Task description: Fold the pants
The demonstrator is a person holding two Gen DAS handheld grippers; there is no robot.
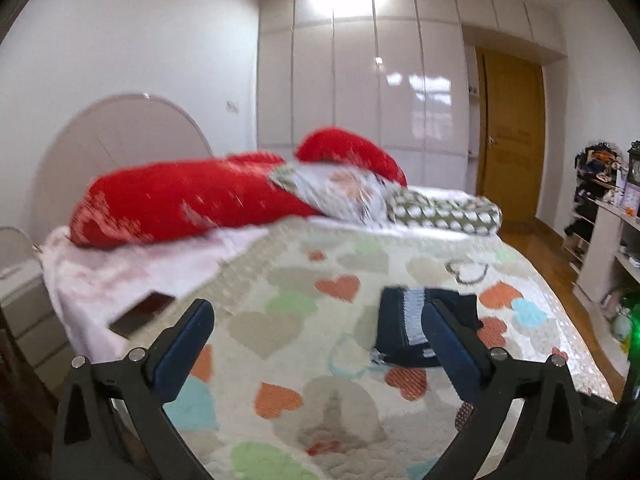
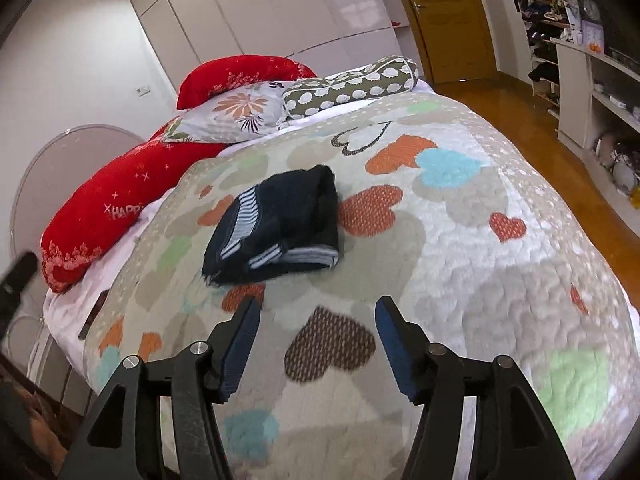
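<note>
The dark navy pants [image 2: 276, 228] with white striped trim lie folded in a compact bundle on the heart-patterned quilt [image 2: 460, 248]. They also show in the left wrist view [image 1: 404, 326], partly behind my left gripper's right finger. My left gripper [image 1: 316, 312] is open and empty, above the quilt to the left of the bundle. My right gripper [image 2: 316, 308] is open and empty, above the quilt in front of the bundle, apart from it.
Red pillows [image 2: 132, 196], a floral pillow [image 2: 236, 112] and a dotted bolster [image 2: 352, 84] lie at the head of the bed. A dark phone-like object [image 1: 140, 314] lies on the white sheet at the left edge. White shelves [image 2: 592, 92] and wooden floor [image 2: 532, 120] are on the right.
</note>
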